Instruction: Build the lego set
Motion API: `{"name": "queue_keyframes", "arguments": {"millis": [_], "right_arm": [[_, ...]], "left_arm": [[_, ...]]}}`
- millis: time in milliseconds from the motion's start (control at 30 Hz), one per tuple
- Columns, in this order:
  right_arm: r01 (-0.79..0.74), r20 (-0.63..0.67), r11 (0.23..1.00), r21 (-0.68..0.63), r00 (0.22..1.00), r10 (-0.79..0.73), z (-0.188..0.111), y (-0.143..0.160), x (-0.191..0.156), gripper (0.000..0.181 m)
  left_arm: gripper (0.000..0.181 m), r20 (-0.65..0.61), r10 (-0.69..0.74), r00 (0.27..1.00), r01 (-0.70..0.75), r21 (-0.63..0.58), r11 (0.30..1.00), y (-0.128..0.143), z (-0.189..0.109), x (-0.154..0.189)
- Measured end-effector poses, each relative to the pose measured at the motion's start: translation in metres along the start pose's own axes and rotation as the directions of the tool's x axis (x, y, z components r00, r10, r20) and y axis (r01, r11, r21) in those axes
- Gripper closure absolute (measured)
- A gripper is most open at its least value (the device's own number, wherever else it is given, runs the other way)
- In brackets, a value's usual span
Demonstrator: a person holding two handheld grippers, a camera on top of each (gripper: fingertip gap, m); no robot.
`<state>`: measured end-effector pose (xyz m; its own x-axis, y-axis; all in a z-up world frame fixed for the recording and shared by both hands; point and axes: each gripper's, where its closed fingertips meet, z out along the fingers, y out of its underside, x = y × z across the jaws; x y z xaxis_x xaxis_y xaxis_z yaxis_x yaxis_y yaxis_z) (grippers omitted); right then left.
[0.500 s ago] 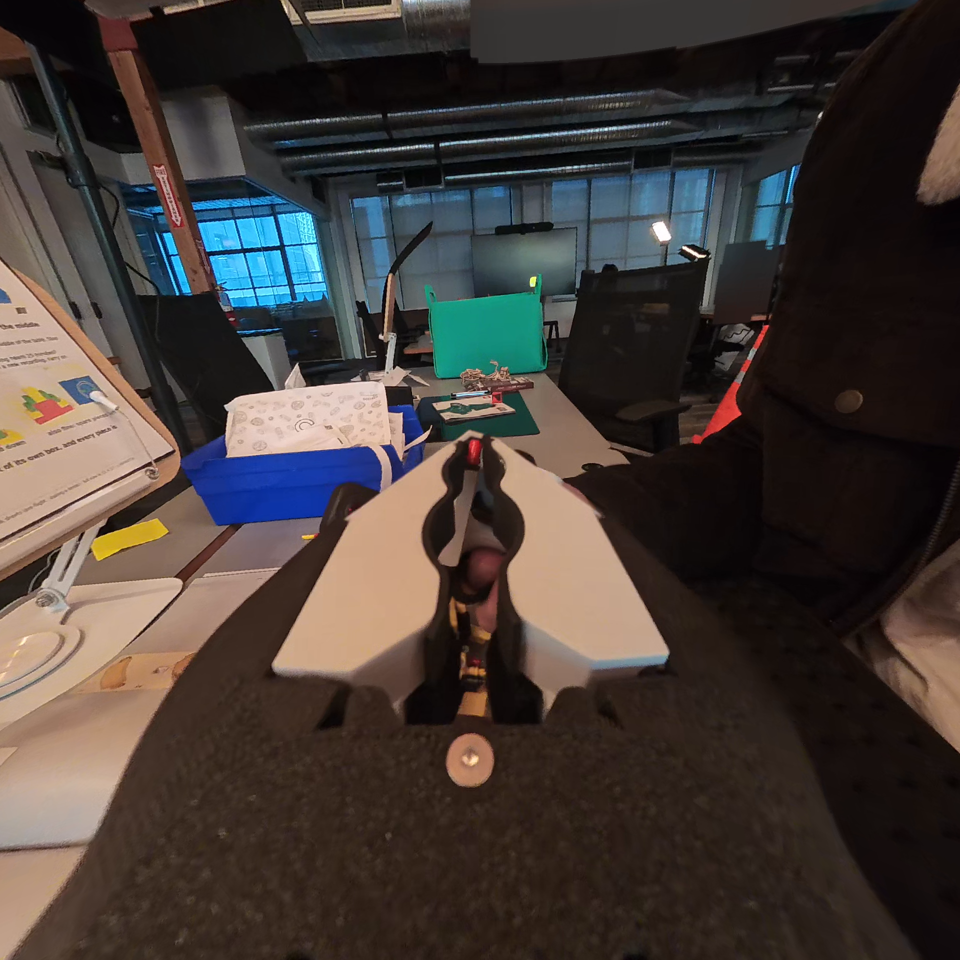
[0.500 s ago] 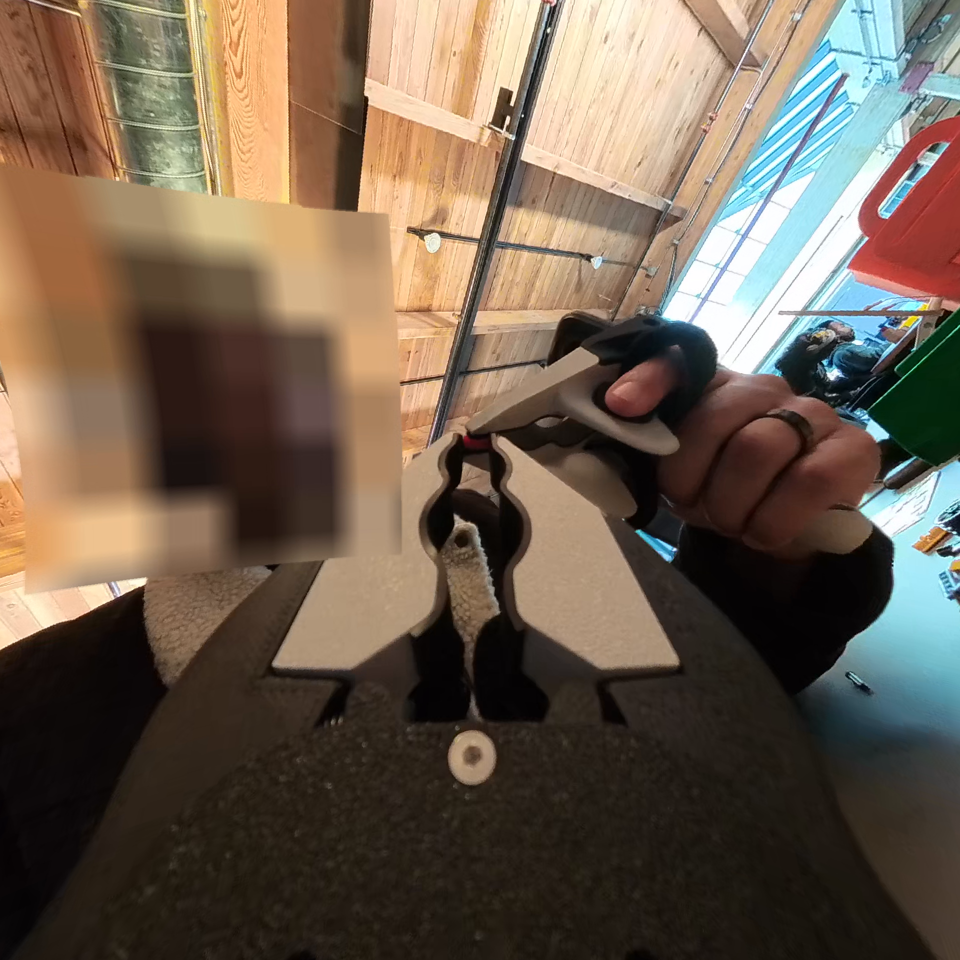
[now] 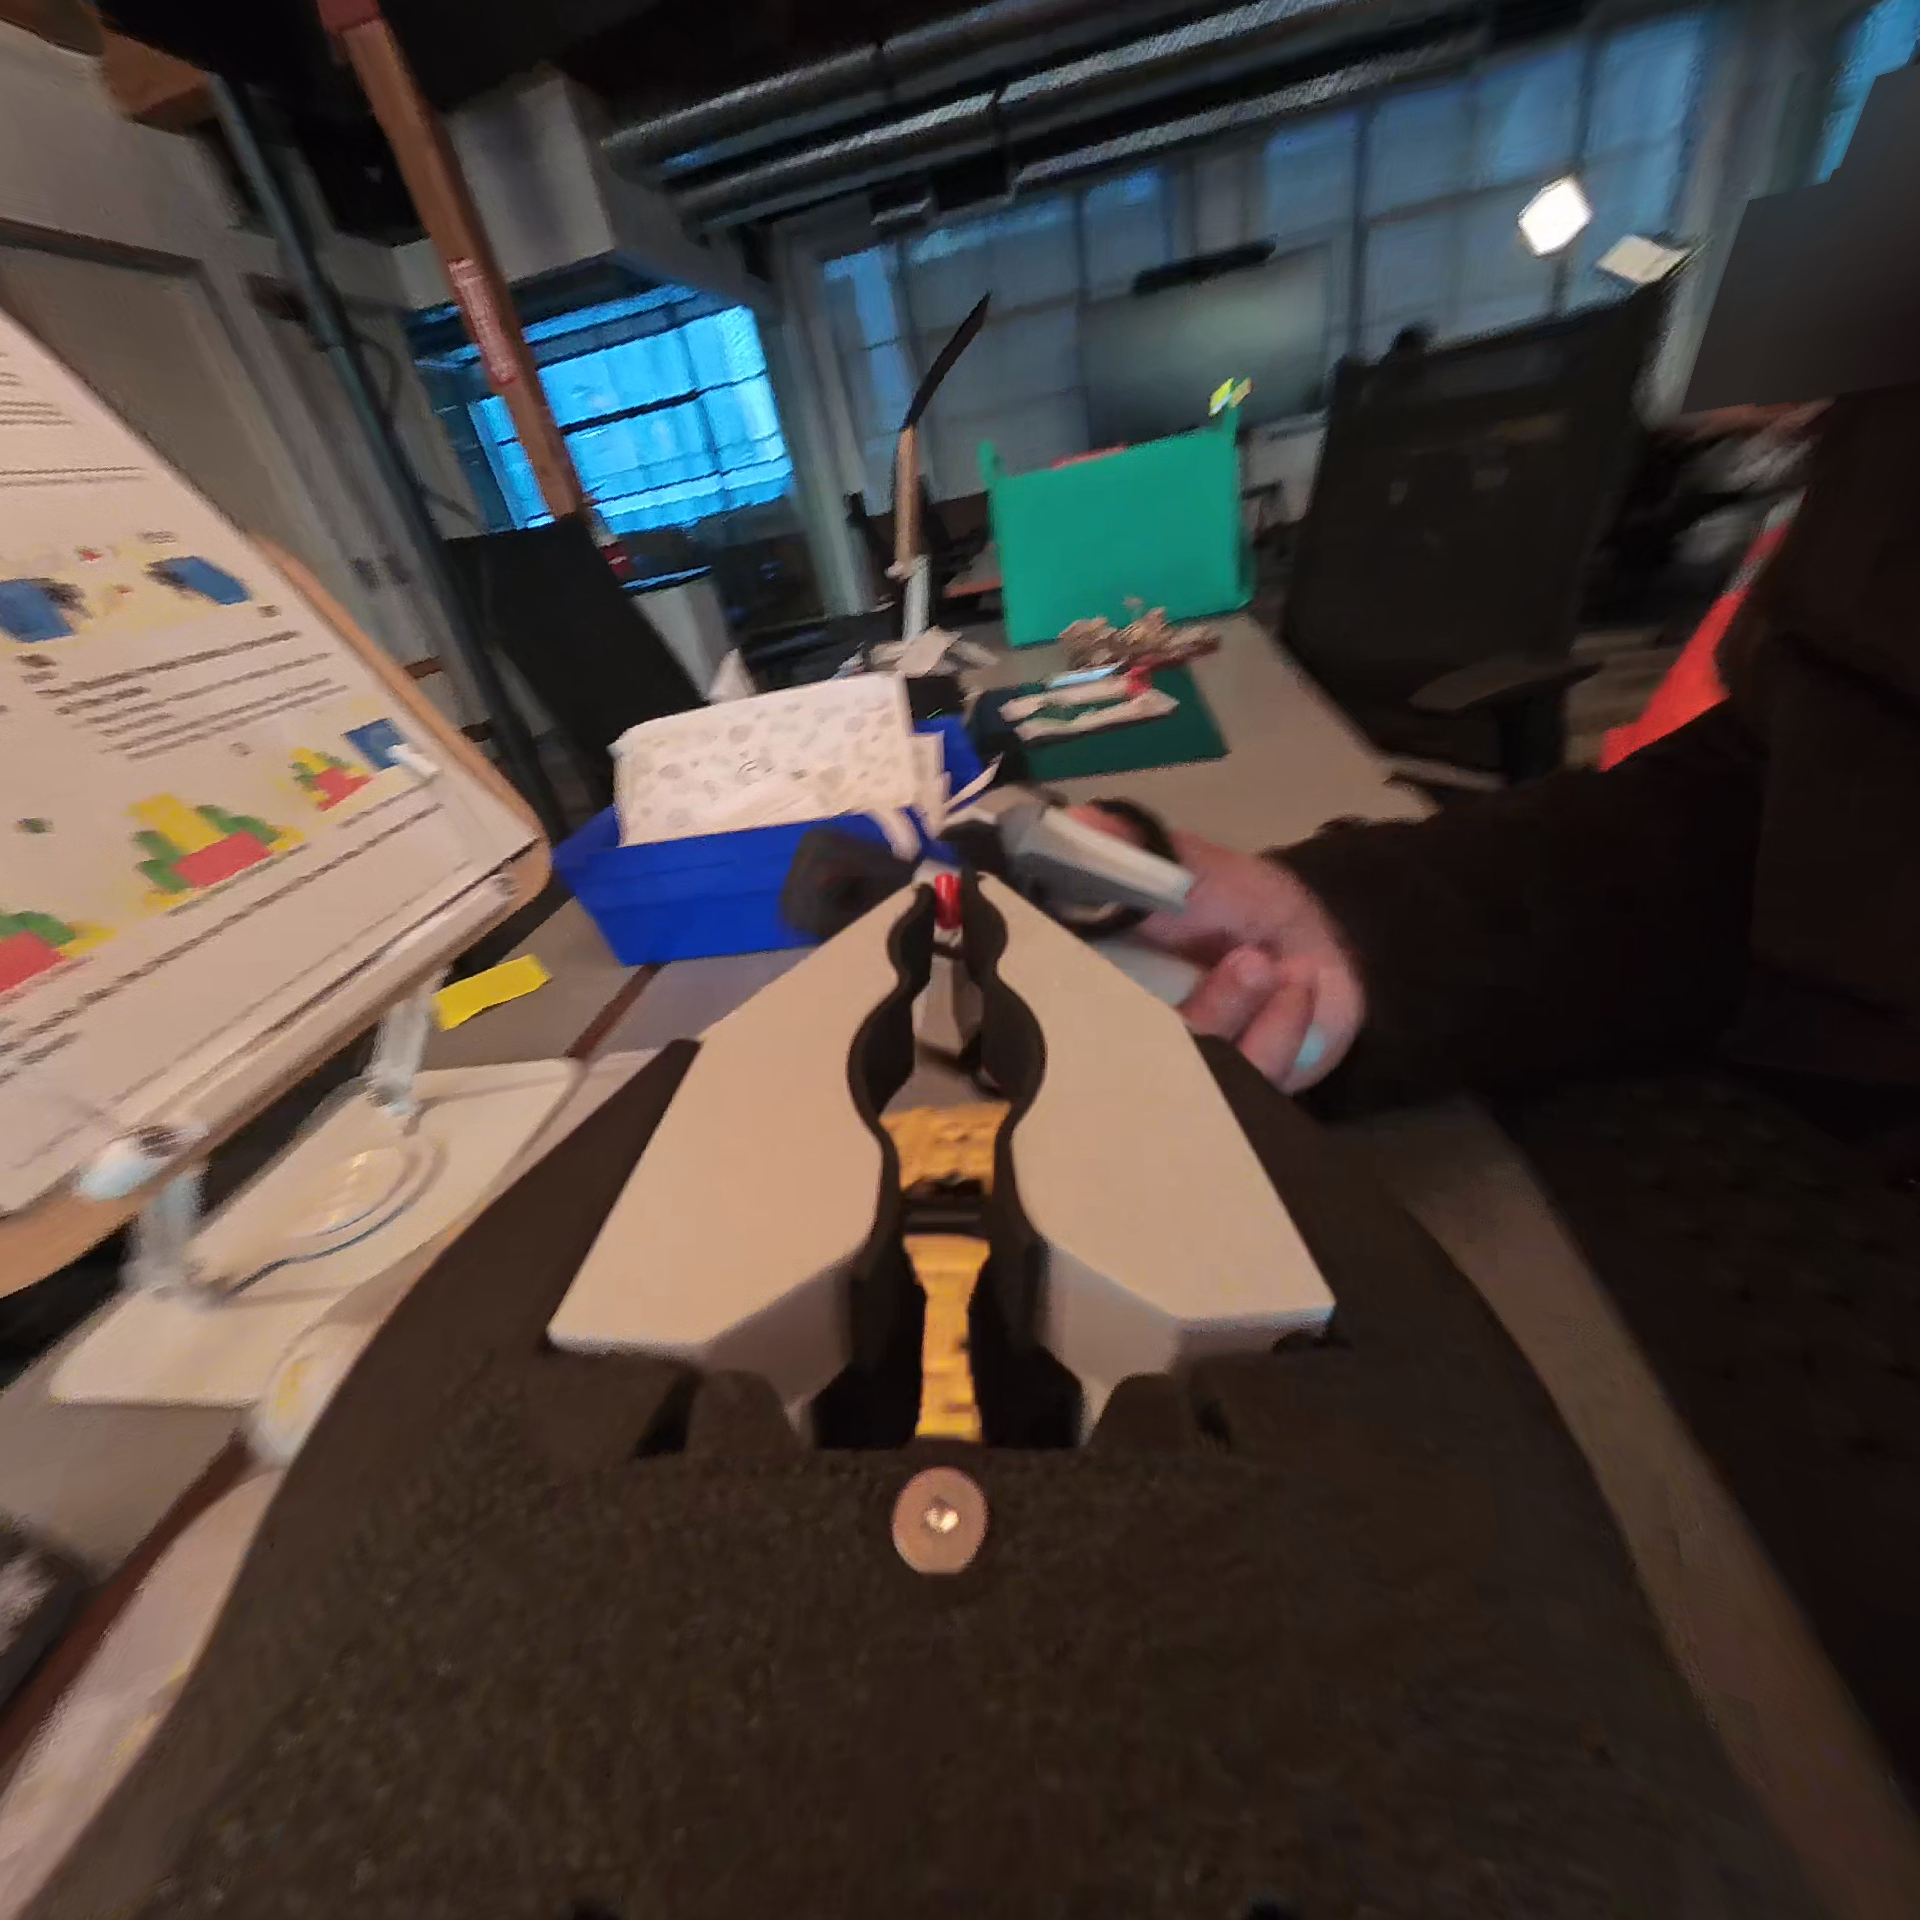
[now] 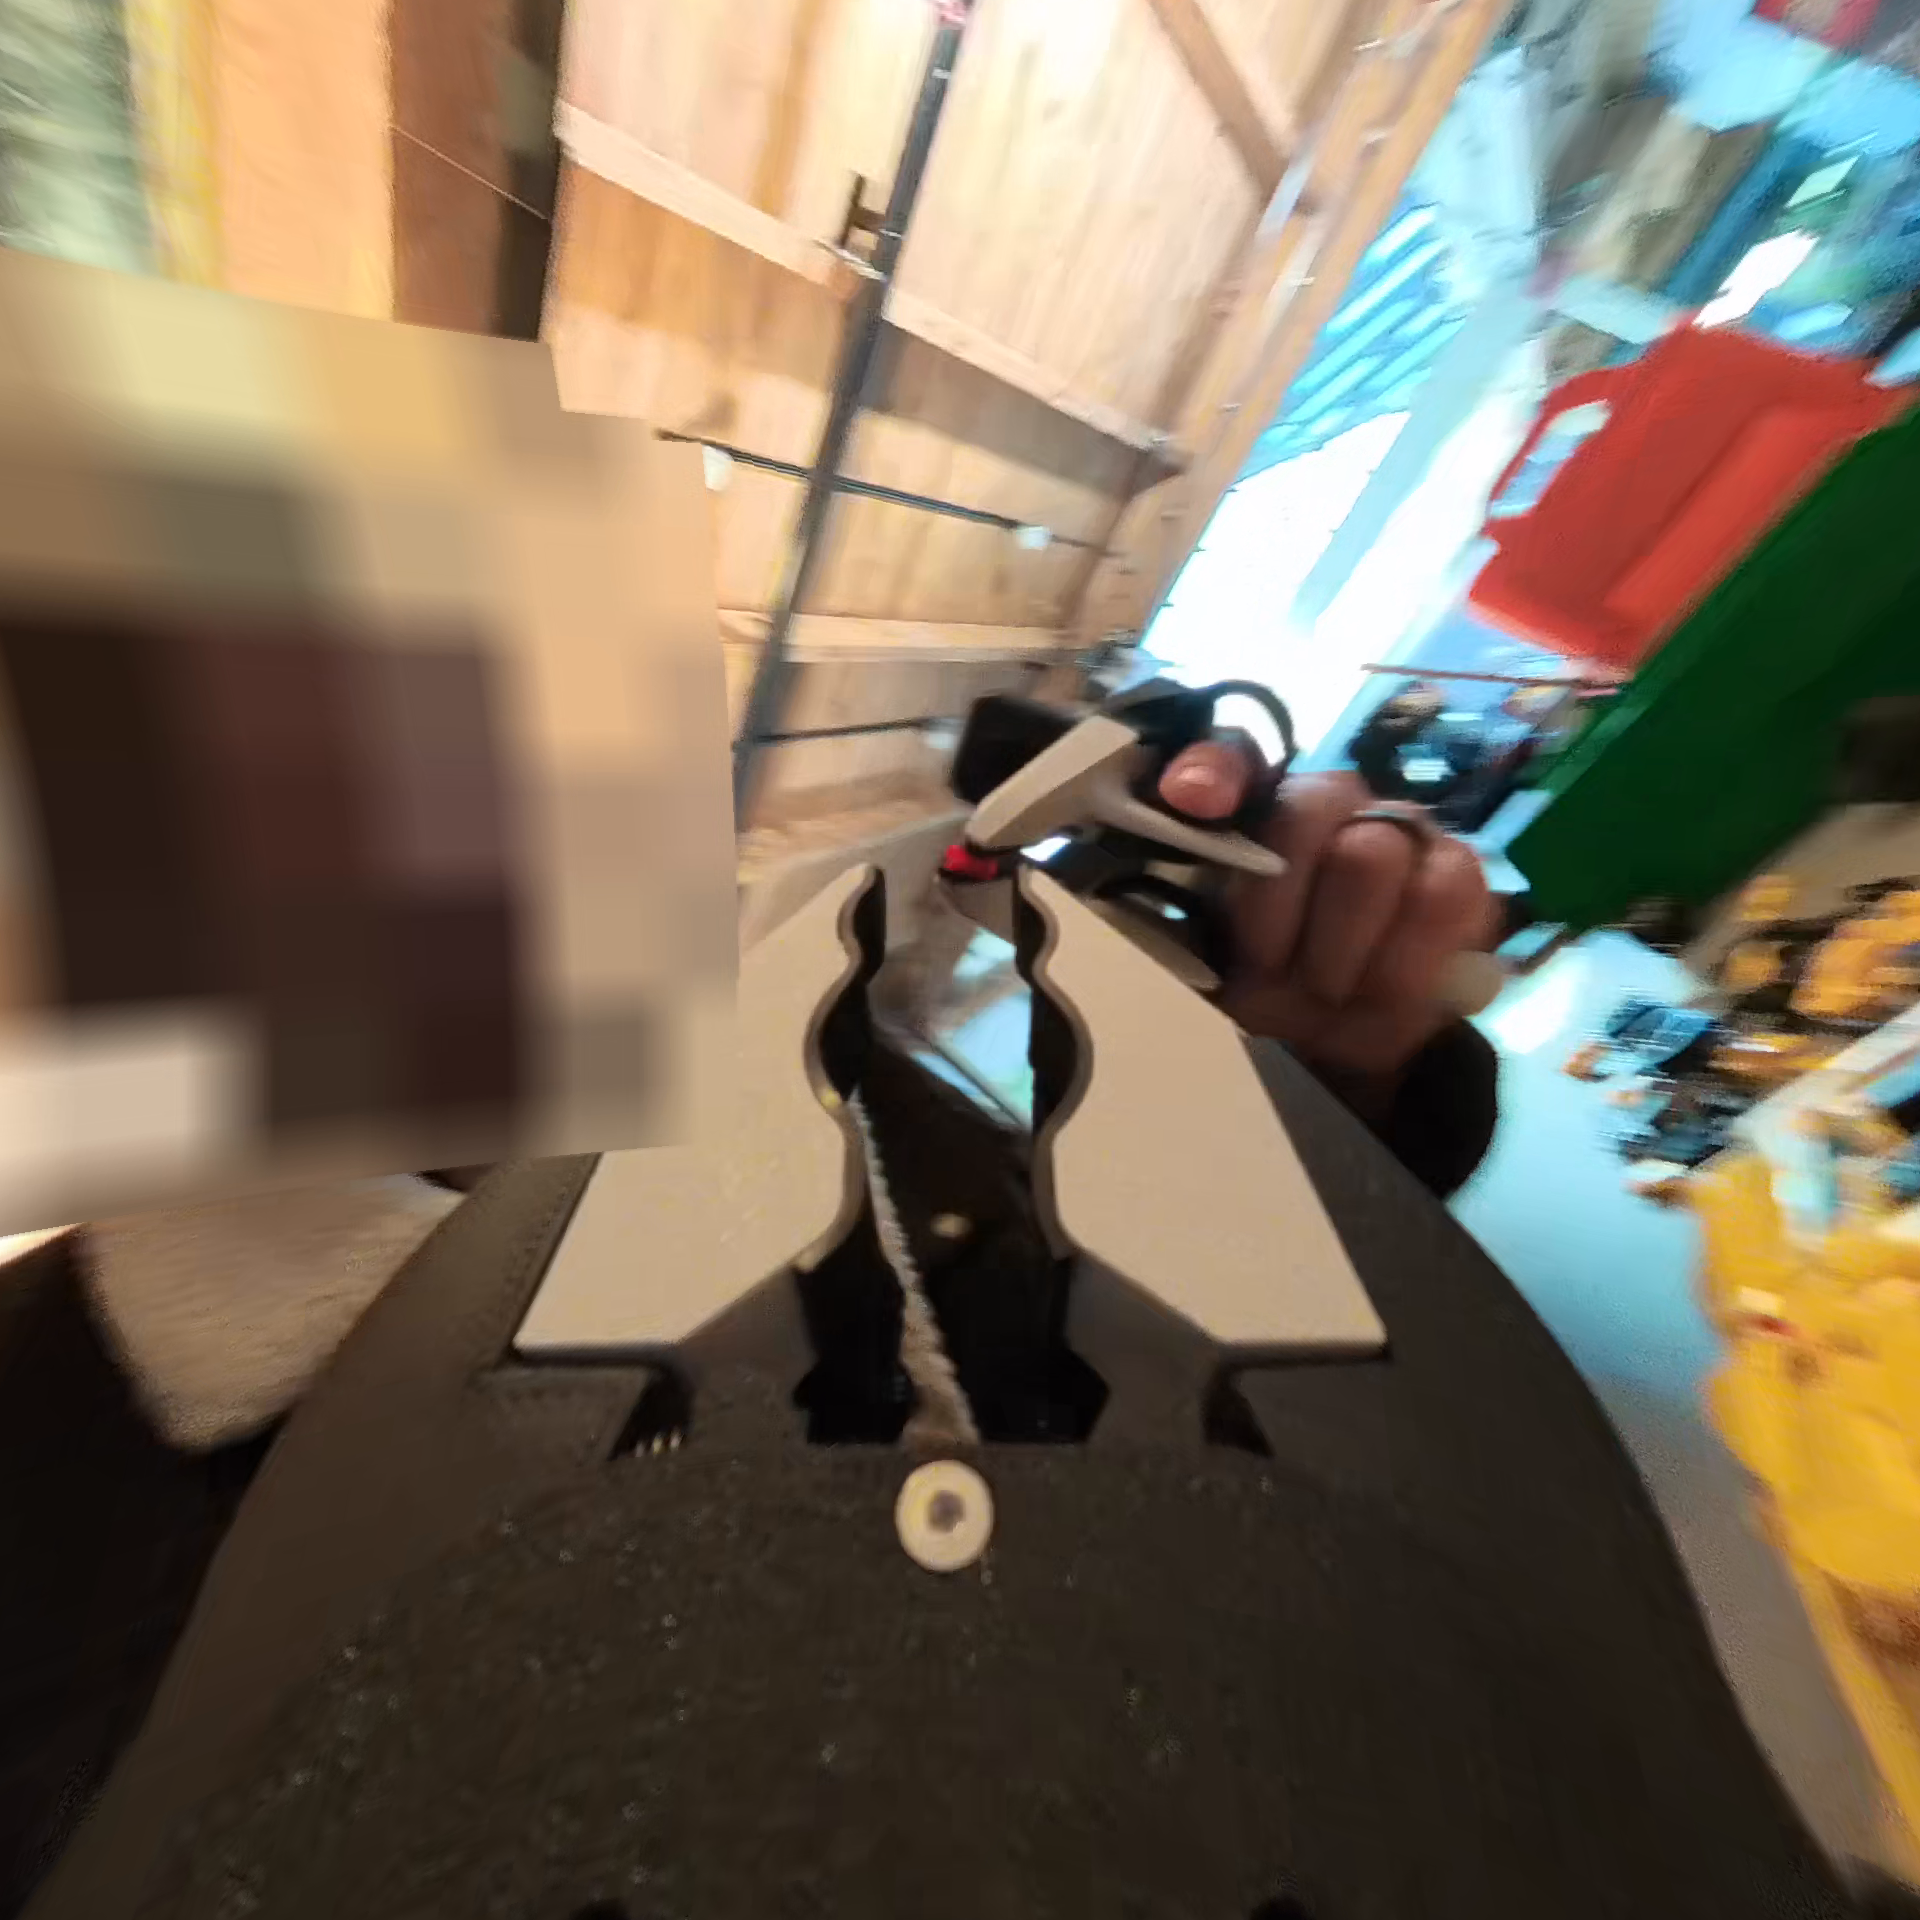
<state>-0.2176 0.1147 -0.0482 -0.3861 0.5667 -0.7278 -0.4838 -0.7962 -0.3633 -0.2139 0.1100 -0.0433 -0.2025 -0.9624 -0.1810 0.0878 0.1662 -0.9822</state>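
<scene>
My left gripper (image 3: 945, 896) is shut on a small red Lego piece (image 3: 945, 889) at its fingertips. The same gripper shows in the right wrist view, held by a hand (image 4: 1361, 914), with the red piece (image 4: 966, 860) at its tip. My right gripper (image 4: 948, 883) is open and empty, its tips just on either side of and below the red piece. A yellow studded Lego part (image 3: 945, 1143) shows through the gap between the left fingers, lower down. Both views are blurred by motion.
An instruction board (image 3: 208, 831) leans at the left above a white stand base (image 3: 343, 1195). A blue bin (image 3: 707, 894) with white paper sits behind. A green bag (image 3: 1117, 540) and black chair (image 3: 1455, 540) stand farther back. Yellow Lego parts (image 4: 1818, 1299) lie at the right. The grippers are tip to tip, or close to it.
My right gripper has opened and let go of the red piece, which stays in the left gripper. Both cameras have swung, and the yellow part now shows below the left fingers.
</scene>
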Motion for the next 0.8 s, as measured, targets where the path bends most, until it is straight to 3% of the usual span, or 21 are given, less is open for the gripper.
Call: {"name": "queue_keyframes", "arguments": {"millis": [33,133,233,500,800], "right_arm": [[0.065,-0.086,0.998,-0.022,0.994,-0.067,-0.004,-0.002,0.004,0.16],[0.22,-0.295,0.969,-0.111,0.924,-0.243,-0.016,-0.006,0.016,0.162],[0.265,-0.346,0.95,-0.165,0.886,-0.307,-0.019,-0.006,0.016,0.164],[0.252,-0.409,0.941,-0.227,0.852,-0.327,-0.024,0.0,0.028,0.169],[0.166,-0.39,0.967,-0.192,0.891,-0.231,-0.026,0.002,0.029,0.179]], "left_arm": [[0.177,0.046,0.055,0.997,-0.052,-0.047,0.998,0.004,-0.001,-0.005],[0.177,0.125,0.262,0.957,-0.233,-0.211,0.949,0.012,-0.001,-0.01],[0.177,0.114,0.366,0.924,-0.322,-0.283,0.903,0.021,0.005,-0.006],[0.177,0.071,0.381,0.922,-0.337,-0.336,0.879,0.04,0.011,-0.003],[0.176,0.086,0.381,0.921,-0.332,-0.345,0.878,0.043,0.015,-0.003]]}}
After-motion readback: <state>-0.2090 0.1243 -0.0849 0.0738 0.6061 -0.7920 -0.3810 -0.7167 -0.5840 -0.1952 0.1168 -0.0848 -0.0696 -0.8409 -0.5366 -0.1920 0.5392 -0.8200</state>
